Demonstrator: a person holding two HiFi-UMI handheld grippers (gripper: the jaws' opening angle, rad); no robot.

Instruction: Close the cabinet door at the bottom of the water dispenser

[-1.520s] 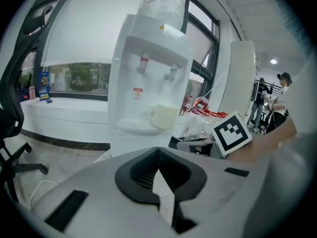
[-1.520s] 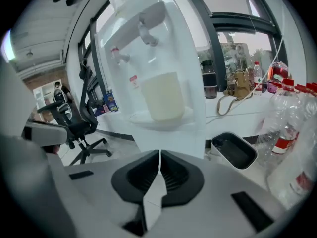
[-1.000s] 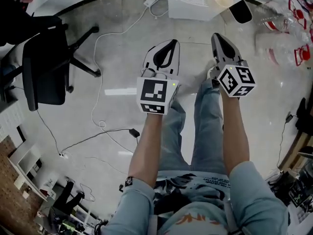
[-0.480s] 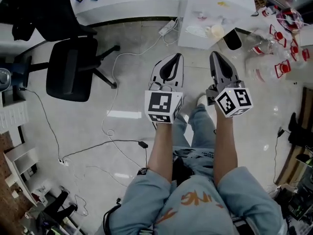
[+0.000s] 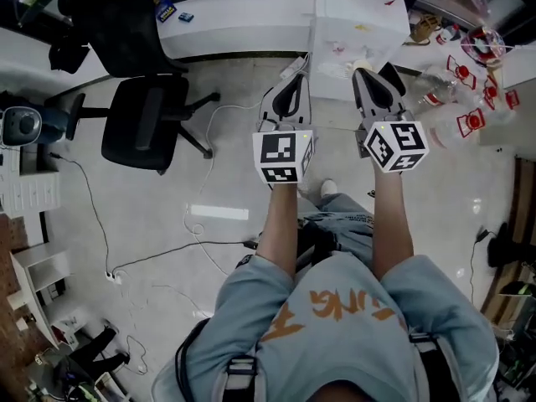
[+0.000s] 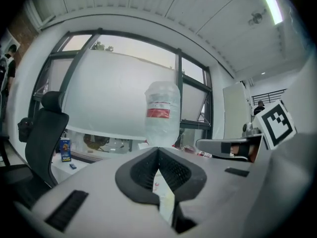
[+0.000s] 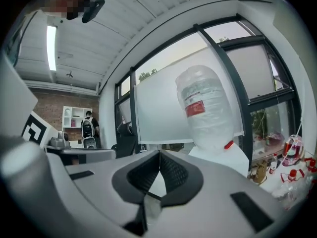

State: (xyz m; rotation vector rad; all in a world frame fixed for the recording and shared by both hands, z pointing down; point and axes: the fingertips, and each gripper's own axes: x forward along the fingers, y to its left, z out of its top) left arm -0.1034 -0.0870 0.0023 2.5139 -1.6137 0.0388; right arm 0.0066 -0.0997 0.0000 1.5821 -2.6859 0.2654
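No print could be read for certain. The water bottle (image 7: 205, 108) bore a red label (image 7: 195, 108), its lettering too small. Orange letters crossed the person's shirt (image 5: 335, 304), illegible. The cubes (image 5: 283, 157) on the left hand-held gripper (image 5: 293, 82) and the right hand-held gripper (image 5: 368, 78) showed only black-and-white square markers.

Daylight comes through the window (image 6: 192, 73) ahead, softened by a white blind (image 6: 114, 98), and a ceiling strip (image 6: 266, 3) burns out to plain white. The bottle (image 6: 162, 114) is backlit and hazy. In both gripper views my jaws sit too near the lens and look soft, the corners fall to black, and straight lines bow round. From my head view the light is even and flat. The pale floor (image 5: 151, 224) carries a glare patch (image 5: 218, 212) and only faint shadows.
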